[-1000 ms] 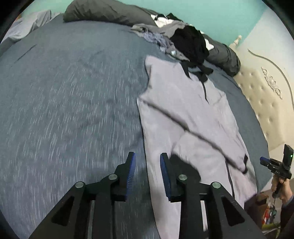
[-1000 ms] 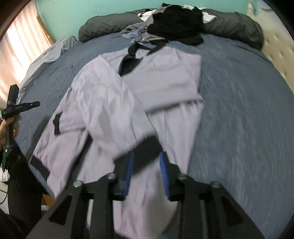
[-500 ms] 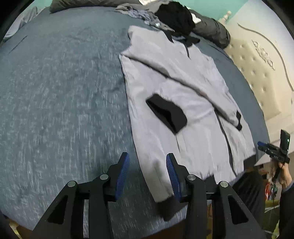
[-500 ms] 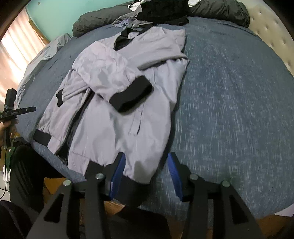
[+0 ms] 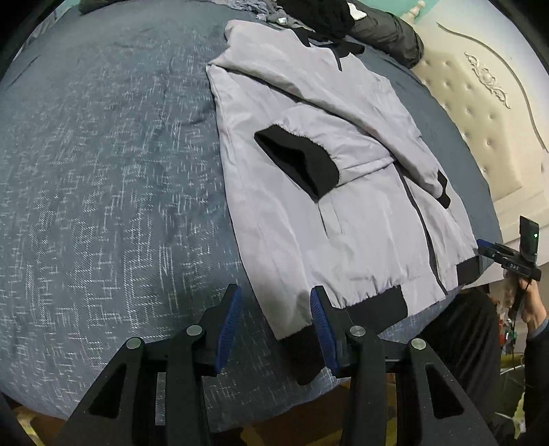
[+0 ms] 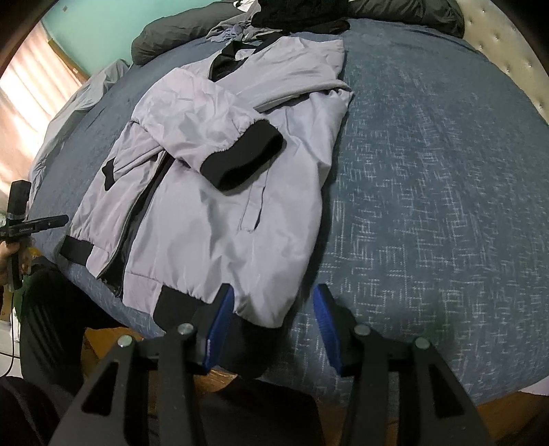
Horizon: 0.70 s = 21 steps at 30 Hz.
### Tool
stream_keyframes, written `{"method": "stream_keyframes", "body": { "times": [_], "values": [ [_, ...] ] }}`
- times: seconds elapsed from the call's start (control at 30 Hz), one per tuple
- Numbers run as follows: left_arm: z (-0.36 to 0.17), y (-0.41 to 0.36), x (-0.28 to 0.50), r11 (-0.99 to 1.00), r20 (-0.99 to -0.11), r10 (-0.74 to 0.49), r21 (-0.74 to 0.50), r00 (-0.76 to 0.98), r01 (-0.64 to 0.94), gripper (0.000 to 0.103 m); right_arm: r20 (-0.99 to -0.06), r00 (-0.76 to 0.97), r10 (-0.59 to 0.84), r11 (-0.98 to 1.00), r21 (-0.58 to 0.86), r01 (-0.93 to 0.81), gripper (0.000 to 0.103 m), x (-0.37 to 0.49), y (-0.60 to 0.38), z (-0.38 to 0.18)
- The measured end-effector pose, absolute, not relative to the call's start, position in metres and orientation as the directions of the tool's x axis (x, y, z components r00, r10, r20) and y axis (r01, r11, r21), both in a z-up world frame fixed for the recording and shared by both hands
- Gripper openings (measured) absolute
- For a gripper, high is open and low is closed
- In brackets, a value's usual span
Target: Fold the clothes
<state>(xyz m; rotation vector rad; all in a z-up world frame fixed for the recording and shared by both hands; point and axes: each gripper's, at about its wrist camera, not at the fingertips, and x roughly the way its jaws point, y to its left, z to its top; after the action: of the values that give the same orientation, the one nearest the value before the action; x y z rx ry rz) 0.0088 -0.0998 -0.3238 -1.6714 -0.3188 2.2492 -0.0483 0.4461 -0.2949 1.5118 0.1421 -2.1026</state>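
Grey jacket laid flat on the bed, both tongs parted at its bottom hem.

We find a blue-grey bedspread (image 5: pixel 103 178) covering the bed, with a pile of dark clothes (image 6: pixel 302 13) at its far end. The grey jacket (image 5: pixel 308 219) lies front-up near the bed's edge, both sleeves folded across the chest, one black cuff (image 5: pixel 298 161) resting on the front panel. We note the left gripper (image 5: pixel 272 329) with jaws about half apart, having just widened; one hem corner lies between them, pads not pressing. The right gripper (image 6: pixel 272 327) stands likewise, just widened, the opposite hem corner (image 6: pixel 264 308) between its jaws, unclamped. Neither holds anything.
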Motion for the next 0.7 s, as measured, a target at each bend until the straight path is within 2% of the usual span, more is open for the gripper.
{"method": "stream_keyframes", "body": {
  "times": [0.37,0.53,0.7],
  "values": [
    [-0.340,-0.081,0.012,-0.926,-0.900,0.374,-0.348,-0.222,-0.148,0.045,-0.906,-0.211,-0.368,-0.840,0.226,0.492,0.049,-0.048,0.438,-0.298],
    [-0.342,-0.080,0.012,-0.922,-0.897,0.382,-0.353,-0.221,-0.163,0.019,-0.910,-0.208,-0.358,-0.840,0.217,0.497,0.049,-0.049,0.434,-0.299],
    [-0.339,-0.088,0.014,-0.912,-0.887,0.407,-0.379,-0.219,-0.158,0.014,-0.911,-0.203,-0.359,-0.841,0.220,0.494,0.049,-0.050,0.433,-0.299]
  ]
}}
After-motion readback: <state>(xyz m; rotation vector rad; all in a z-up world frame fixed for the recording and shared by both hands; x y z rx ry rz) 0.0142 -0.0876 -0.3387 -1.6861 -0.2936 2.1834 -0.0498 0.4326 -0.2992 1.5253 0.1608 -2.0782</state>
